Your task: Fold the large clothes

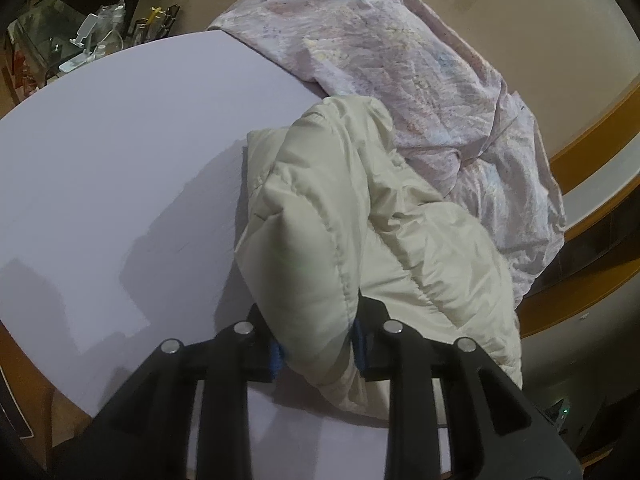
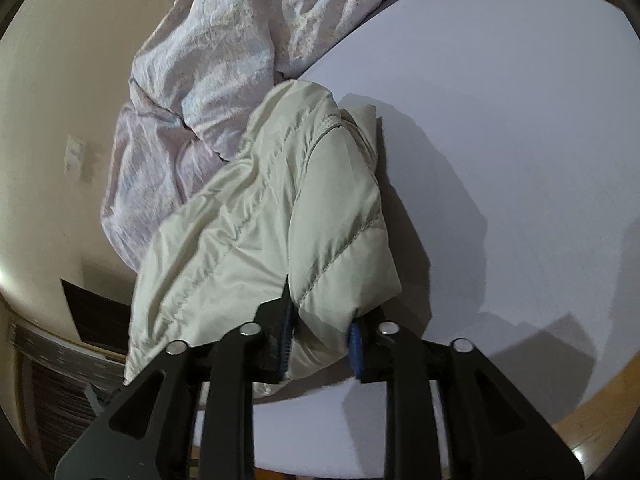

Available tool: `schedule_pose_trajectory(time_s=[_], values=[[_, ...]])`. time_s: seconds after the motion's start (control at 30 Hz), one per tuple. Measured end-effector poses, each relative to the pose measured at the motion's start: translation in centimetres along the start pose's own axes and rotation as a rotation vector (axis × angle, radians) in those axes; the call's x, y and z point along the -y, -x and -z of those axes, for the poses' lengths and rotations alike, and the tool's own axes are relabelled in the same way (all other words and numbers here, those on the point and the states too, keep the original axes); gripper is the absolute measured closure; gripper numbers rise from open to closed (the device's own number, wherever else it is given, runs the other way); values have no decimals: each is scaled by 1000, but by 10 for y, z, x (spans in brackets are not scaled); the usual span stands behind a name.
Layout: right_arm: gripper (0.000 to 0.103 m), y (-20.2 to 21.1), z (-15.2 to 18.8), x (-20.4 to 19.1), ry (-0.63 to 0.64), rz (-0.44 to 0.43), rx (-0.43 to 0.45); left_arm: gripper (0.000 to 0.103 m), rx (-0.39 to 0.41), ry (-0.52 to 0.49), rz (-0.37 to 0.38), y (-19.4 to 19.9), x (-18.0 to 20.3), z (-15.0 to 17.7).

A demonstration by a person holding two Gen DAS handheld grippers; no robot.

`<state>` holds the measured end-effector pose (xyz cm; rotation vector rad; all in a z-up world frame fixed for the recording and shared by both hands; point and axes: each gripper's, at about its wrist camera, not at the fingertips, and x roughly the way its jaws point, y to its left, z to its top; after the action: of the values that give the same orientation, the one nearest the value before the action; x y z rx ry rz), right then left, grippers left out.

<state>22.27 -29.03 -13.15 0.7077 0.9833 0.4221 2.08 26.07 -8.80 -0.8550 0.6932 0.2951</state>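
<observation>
Your left tool [image 1: 318, 350] is clamped on a bunched fold of the cream quilted jacket [image 1: 360, 216]; the blue pads [image 1: 275, 354] press the fabric from both sides. Your right tool [image 2: 320, 344] has the same kind of grip on another fold of the jacket [image 2: 256, 216], blue pads [image 2: 355, 346] pinching the padding. Both tools point down and forward at the surface.

The jacket hangs in a crumpled bundle off the two tools. In the left wrist view its far end lies on the lavender sheet [image 1: 140, 140] of the bed, and its right side touches the pink patterned duvet [image 1: 400, 60]. In the right wrist view the jacket sits left of centre, with the duvet [image 2: 208, 92] heaped behind it to the far left and bare sheet [image 2: 500, 120] to the right. The jacket throws a dark shadow on the sheet in both views.

The duvet is rumpled along one side of the bed, against a beige wall [image 2: 60, 100]. At the far left of the left wrist view there is a cluttered glass stand [image 1: 72, 40]; I can't tell the items on it. Wood trim [image 1: 592, 152] runs along the right edge.
</observation>
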Motion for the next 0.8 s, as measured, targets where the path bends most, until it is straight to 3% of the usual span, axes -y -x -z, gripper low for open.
schedule_pose_trajectory(time_s=[0.07,0.13,0.23,0.3,0.37,0.57,0.8], values=[[63,6,0,-2,32,56,18,67,-1,-6,-16,-1,-1,2],[50,21,-1,-9,90,146,92,59,13,-25,-41,1,-1,4],[47,42,-2,-25,178,271,233,37,48,-71,-93,6,2,7],[47,46,-2,-47,256,276,273,28,65,-93,-115,8,4,8],[47,36,3,-75,343,227,253,20,69,-112,-123,9,6,10],[48,-26,42,-163,623,140,123,14,54,-101,-119,6,2,14],[53,-71,72,-206,750,150,85,13,47,-78,-102,1,-1,13]])
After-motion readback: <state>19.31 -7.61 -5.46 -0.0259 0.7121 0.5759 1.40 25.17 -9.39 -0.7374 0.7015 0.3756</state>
